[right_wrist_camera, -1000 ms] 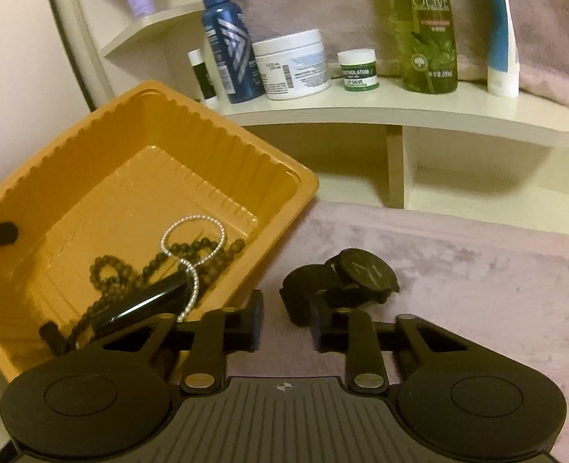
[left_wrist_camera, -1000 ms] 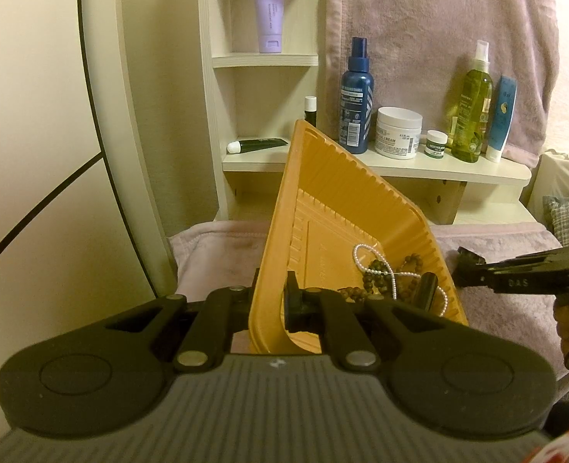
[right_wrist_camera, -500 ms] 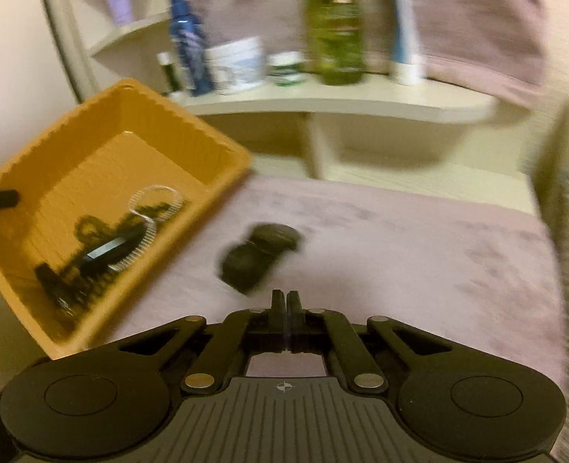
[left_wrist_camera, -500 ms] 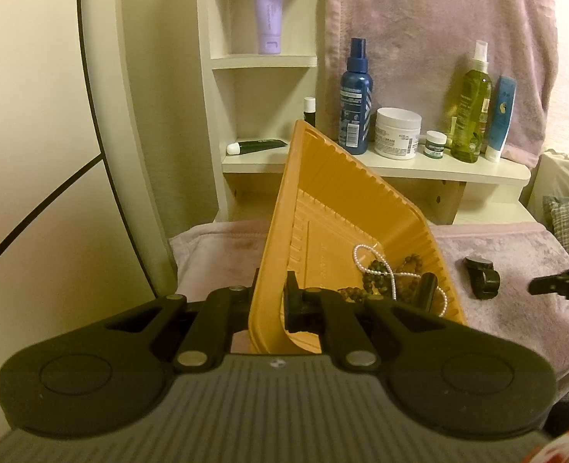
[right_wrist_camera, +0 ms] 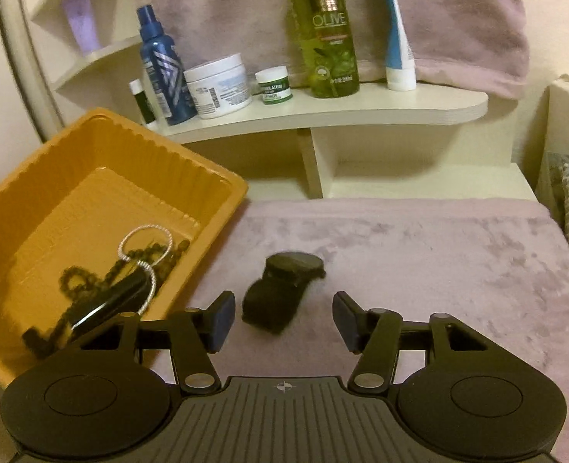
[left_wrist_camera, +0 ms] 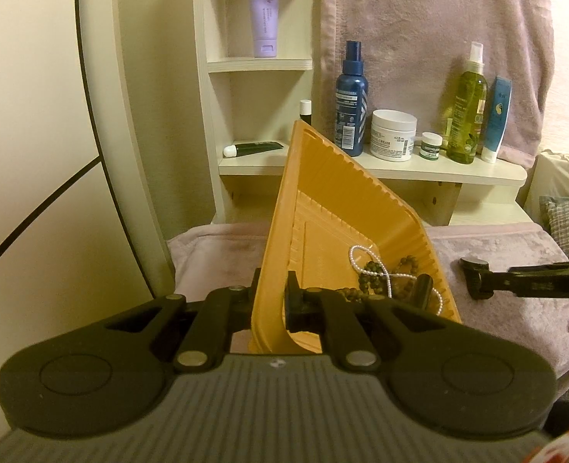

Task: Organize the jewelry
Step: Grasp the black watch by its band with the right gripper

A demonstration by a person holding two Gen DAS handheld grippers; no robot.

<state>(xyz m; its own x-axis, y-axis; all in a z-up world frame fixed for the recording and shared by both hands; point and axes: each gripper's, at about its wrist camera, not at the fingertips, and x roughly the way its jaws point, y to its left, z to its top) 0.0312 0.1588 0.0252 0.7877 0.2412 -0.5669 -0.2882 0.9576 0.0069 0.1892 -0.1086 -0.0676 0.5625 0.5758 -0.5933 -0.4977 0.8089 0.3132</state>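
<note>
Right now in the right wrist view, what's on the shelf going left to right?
Small dark tube → blue spray bottle → white cream jar → small green jar → olive oil bottle → blue-and-white tube.

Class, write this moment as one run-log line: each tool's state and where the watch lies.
left tool: shut on orange tray rim | right tool: open, around nothing | black watch: on pink blanket, outside tray

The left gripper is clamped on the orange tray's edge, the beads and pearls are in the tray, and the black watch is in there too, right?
Not quite. The right wrist view shows the black watch lying on the pink cloth beside the orange tray, in front of the open right gripper. The rest holds.
</note>
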